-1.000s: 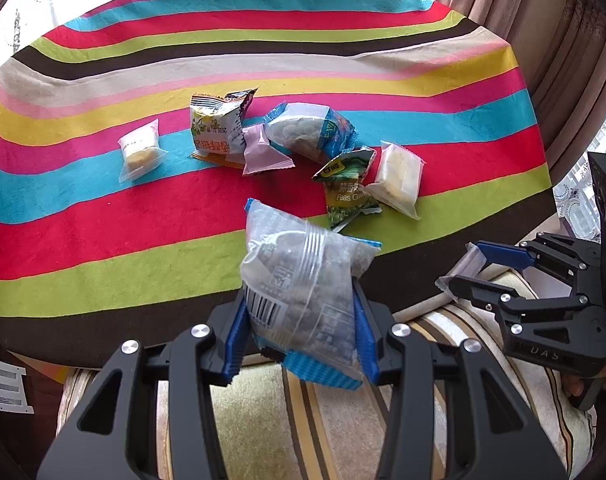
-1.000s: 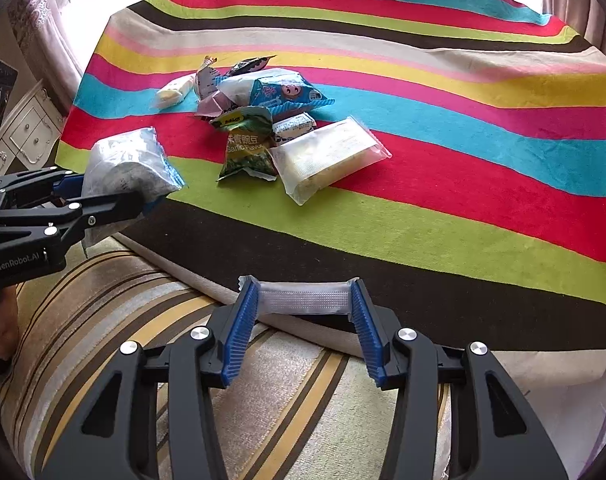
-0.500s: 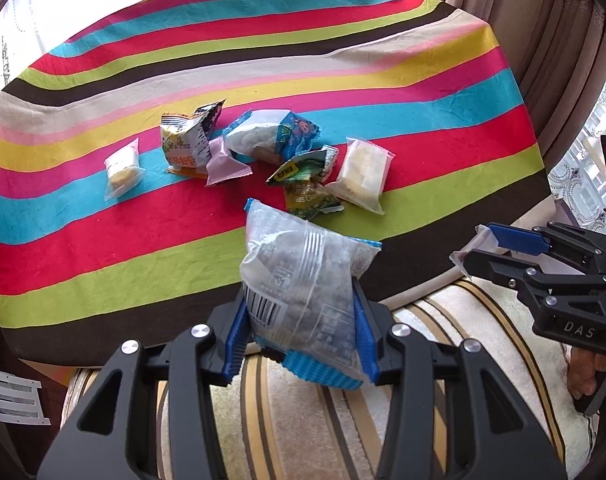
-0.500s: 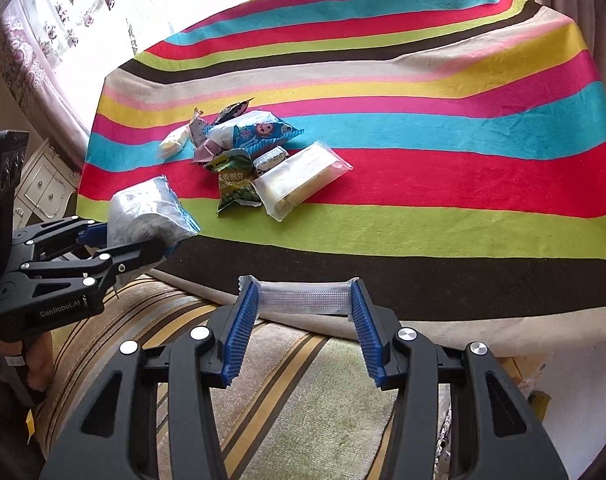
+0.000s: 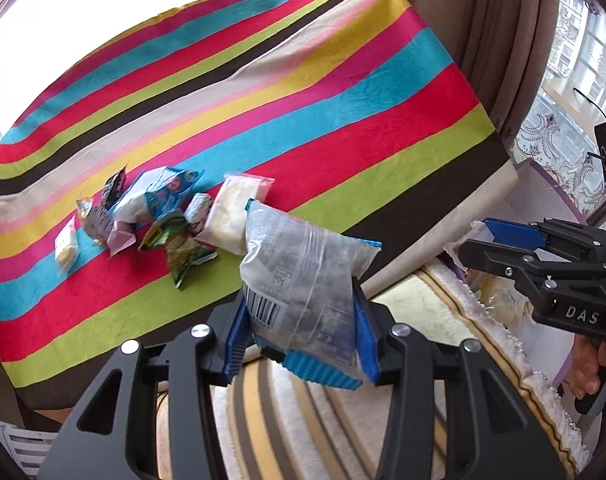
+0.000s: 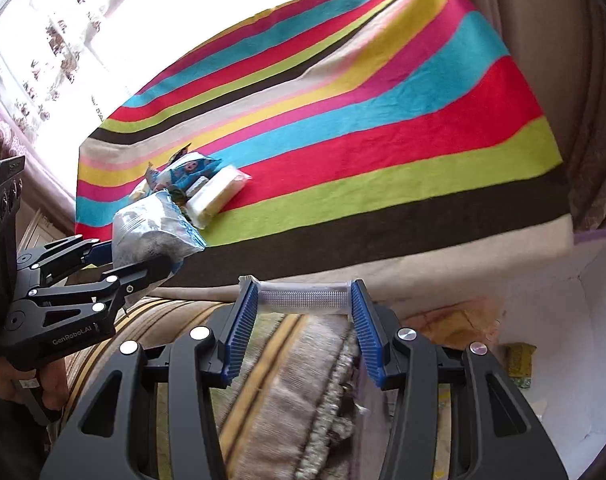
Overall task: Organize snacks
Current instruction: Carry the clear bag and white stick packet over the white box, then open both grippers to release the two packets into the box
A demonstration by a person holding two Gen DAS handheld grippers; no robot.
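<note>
My left gripper (image 5: 301, 320) is shut on a clear snack bag with blue ends (image 5: 303, 280) and holds it above a striped cushion. It also shows in the right wrist view (image 6: 155, 232). My right gripper (image 6: 305, 300) is shut on the sealed edge of a clear packet (image 6: 303, 300); the rest of the packet is hidden. That gripper shows in the left wrist view (image 5: 475, 240). Several more snack packets (image 5: 163, 216) lie in a heap on the striped tablecloth (image 5: 303, 120), among them a white bar packet (image 6: 217, 196).
A striped cushion (image 5: 303, 420) lies under both grippers. A white box with a purple rim (image 6: 543, 320) stands at the right of the table and holds a few packets (image 6: 521, 362). Brown curtains (image 5: 483, 40) hang behind the table's right corner.
Both grippers have pulled back and swung right, away from the table, each keeping its packet. The white box has come into view at the right.
</note>
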